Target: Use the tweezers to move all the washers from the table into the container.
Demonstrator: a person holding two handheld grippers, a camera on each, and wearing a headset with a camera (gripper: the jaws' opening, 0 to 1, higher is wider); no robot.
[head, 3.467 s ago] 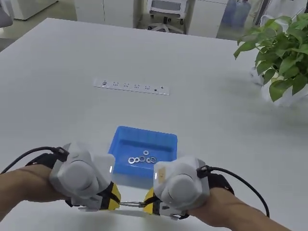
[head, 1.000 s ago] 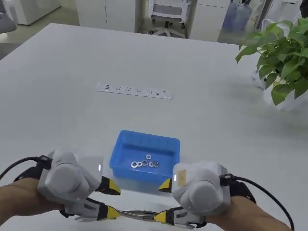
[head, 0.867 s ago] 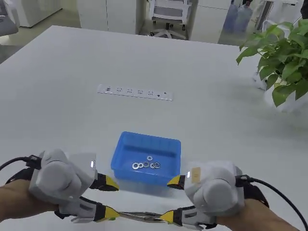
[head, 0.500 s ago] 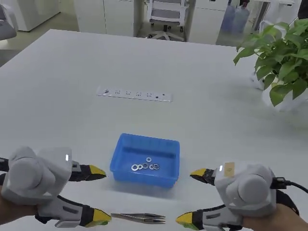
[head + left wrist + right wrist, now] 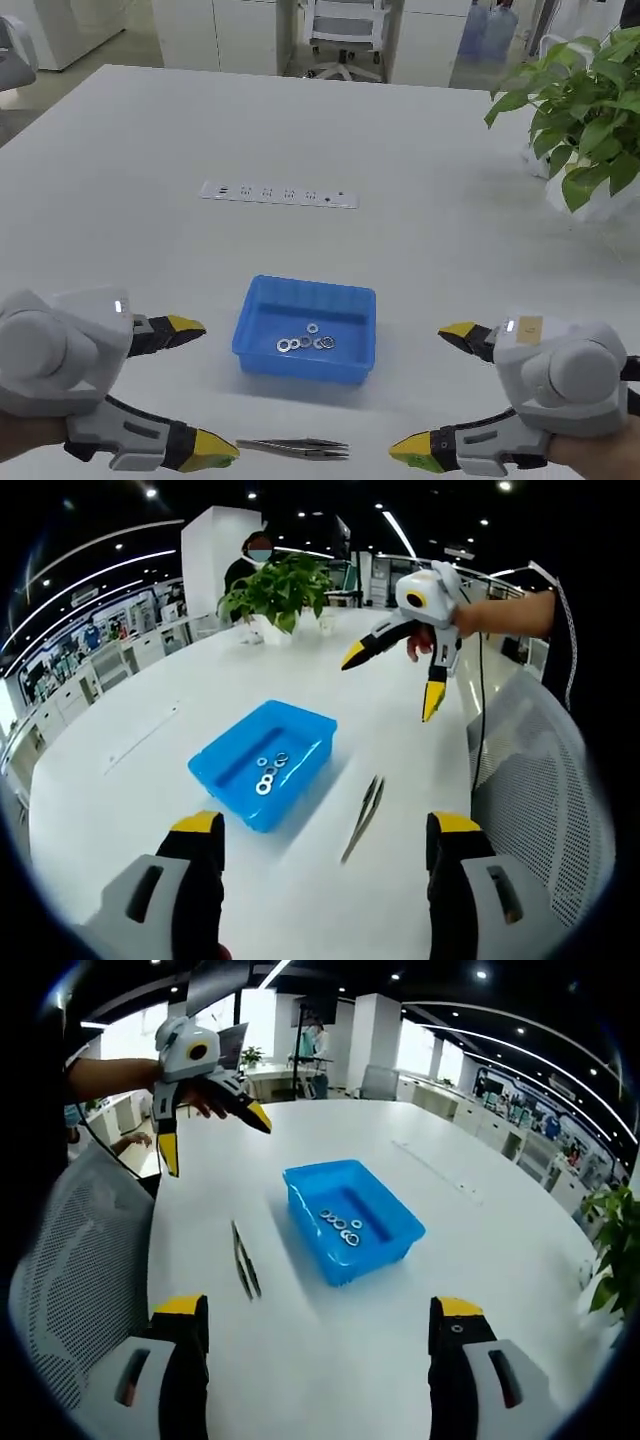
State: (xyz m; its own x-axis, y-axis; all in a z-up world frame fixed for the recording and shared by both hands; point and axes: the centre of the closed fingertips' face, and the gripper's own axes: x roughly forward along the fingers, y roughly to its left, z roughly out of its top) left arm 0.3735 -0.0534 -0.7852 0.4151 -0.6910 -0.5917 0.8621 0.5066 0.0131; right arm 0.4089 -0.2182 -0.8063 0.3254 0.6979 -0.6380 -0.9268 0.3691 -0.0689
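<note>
- The left gripper has its jaws spread wide and nothing between them.
- The right gripper is likewise wide apart and grips nothing.
- In the head view the two sit well apart at the near edge of the table, yellow tips turned inward toward each other.
- The tweezers lie flat on the table between the two grippers, touching neither, closed tips toward the right gripper.
- The left gripper view looks out between its own jaws. The tweezers lie just ahead, and the right gripper is held up in the air beyond them on a bare forearm, tips angled down.
- The right gripper view mirrors this from its own jaws. The tweezers are ahead and to the left, and the left gripper is raised beyond them, jaws splayed.
- The bin stands just beyond the tweezers, midway between the grippers.
- The washers lie in a small cluster on the bin floor. They are also seen from the sides.
- Both gripper views catch a mesh chair at the near table edge.
- The head view shows a white strip beyond the bin.
- A plant stands far off on the right gripper's side.
</note>
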